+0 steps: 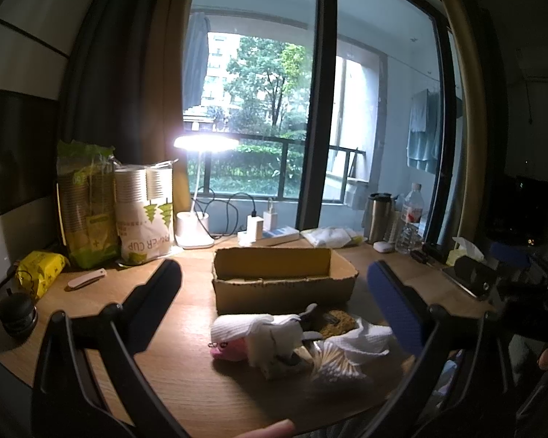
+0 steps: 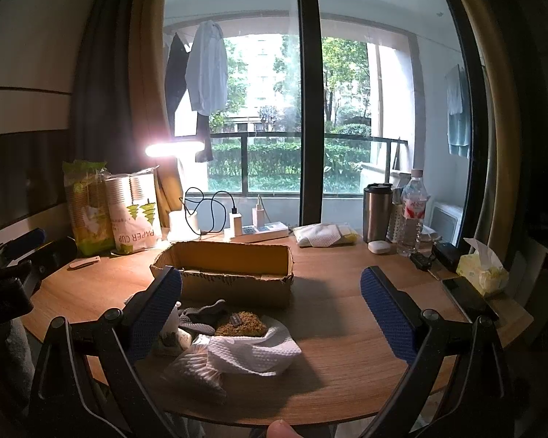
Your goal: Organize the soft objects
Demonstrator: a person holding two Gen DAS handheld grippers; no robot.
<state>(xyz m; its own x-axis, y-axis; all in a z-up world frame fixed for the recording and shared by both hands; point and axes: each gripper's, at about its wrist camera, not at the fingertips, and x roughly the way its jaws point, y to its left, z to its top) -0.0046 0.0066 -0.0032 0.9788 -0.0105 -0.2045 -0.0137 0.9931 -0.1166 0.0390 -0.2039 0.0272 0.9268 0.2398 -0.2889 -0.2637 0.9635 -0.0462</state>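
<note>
A pile of soft things lies on the wooden table in front of an open cardboard box (image 1: pixel 281 284) (image 2: pixel 233 273). The pile holds a pink plush (image 1: pixel 228 350), white cloth (image 1: pixel 270 332), a white textured towel (image 1: pixel 361 339) (image 2: pixel 255 354), a clear bag of cotton swabs (image 1: pixel 332 365) (image 2: pixel 197 368), a grey sock (image 2: pixel 201 317) and a green-brown sponge (image 2: pixel 241 325) (image 1: pixel 341 319). My left gripper (image 1: pixel 274 299) is open and empty, hovering above the pile. My right gripper (image 2: pixel 270 303) is open and empty, to the right of the pile.
Paper-cup packs (image 1: pixel 142 211), a lit desk lamp (image 1: pixel 197 226), a power strip (image 2: pixel 259 231), a steel tumbler (image 2: pixel 376 211), a water bottle (image 2: pixel 413 215), a tissue pack (image 2: pixel 482 270), a phone (image 2: pixel 467 295), a yellow packet (image 1: pixel 40 270) and a black round object (image 1: pixel 16 314) ring the table.
</note>
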